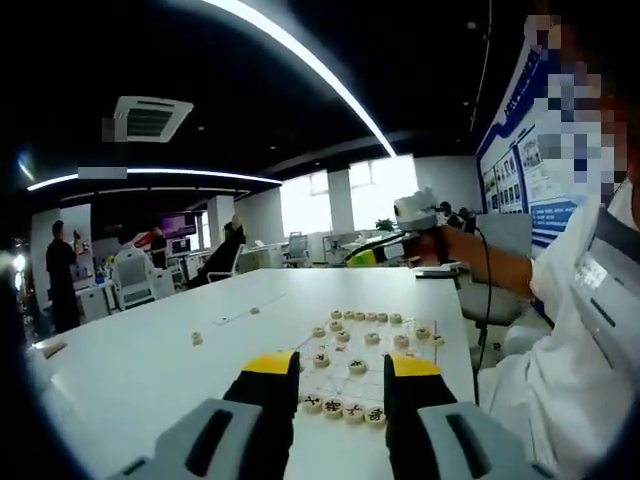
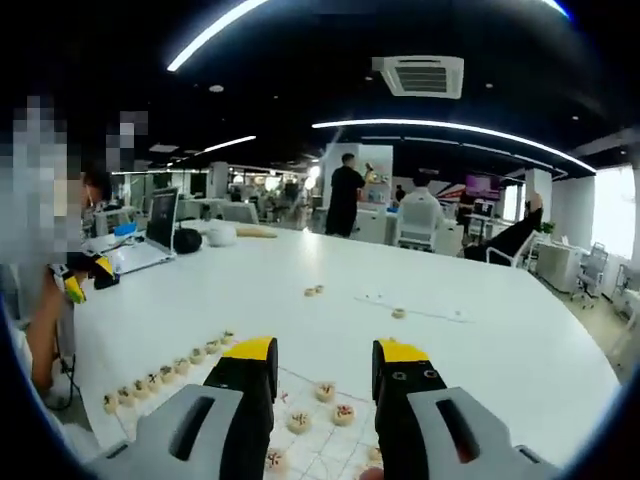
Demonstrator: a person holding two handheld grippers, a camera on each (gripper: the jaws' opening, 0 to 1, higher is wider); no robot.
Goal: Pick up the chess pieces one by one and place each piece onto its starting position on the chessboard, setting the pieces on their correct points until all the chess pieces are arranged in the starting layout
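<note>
Both the left hand-held gripper (image 1: pixel 341 372) and right hand-held gripper (image 2: pixel 325 362) are held wide open and empty above the chessboard (image 1: pixel 385 362), on which round chess pieces (image 1: pixel 345 409) are set

Empty right claw (image 2: pixel 325 368) above chessboard (image 2: pixel 330 445)

We note a large white table (image 2: pixel 480 330) under long ceiling light strips (image 1: pixel 300 55). At its far corner in the right gripper view sit an open laptop (image 2: pixel 150 235) and a dark rounded object (image 2: pixel 186 240). A ceiling air-conditioning vent (image 2: pixel 420 75) hangs overhead. A person in dark clothes (image 2: pixel 345 200) stands beyond the table beside white office chairs (image 2: pixel 418 222). In the left gripper view we see bright windows (image 1: pixel 380 190) and a blue wall poster (image 1: pixel 520 165).
</note>
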